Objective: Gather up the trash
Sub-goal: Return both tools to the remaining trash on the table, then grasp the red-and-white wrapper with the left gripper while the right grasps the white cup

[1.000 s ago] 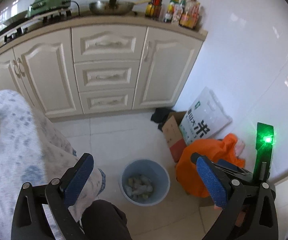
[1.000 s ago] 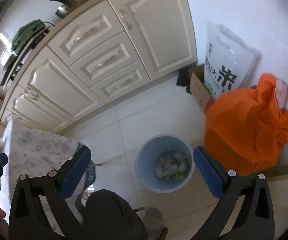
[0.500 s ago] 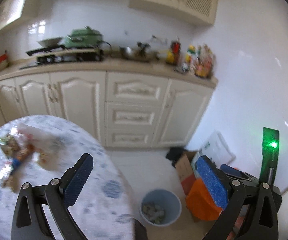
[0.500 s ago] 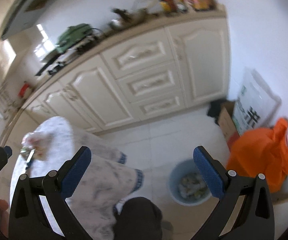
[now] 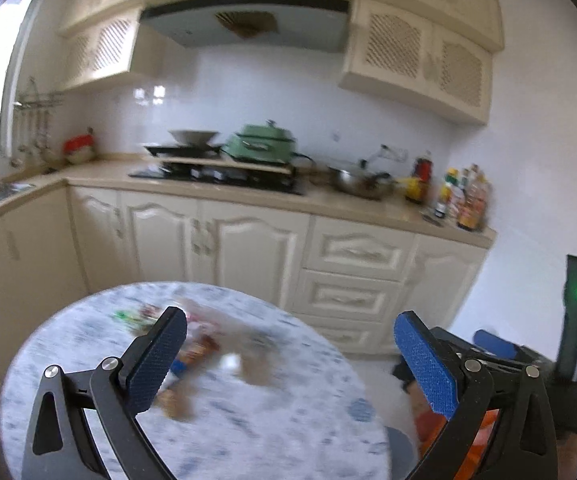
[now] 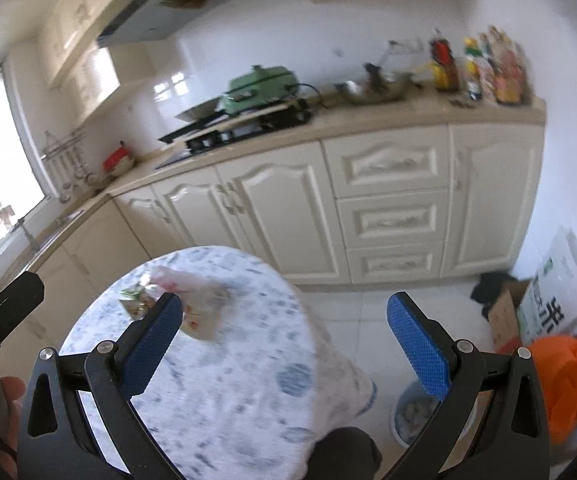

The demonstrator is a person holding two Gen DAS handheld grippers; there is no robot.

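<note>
Both tongs are spread wide and hold nothing. The left gripper (image 5: 290, 356) hangs over a round table (image 5: 248, 432) with a blue-speckled cloth, where blurred trash wrappers (image 5: 204, 344) lie at about 11 o'clock from table centre. The right gripper (image 6: 288, 344) is above the table's 3 o'clock edge. The blue bin (image 6: 408, 412) with trash inside stands on the floor at 4 o'clock, partly behind the right finger, beside an orange bag (image 6: 568, 376). Cream cabinets (image 6: 388, 200) stand behind.

Left gripper (image 5: 288, 354) spread wide, empty; right gripper (image 6: 284, 330) likewise.
</note>
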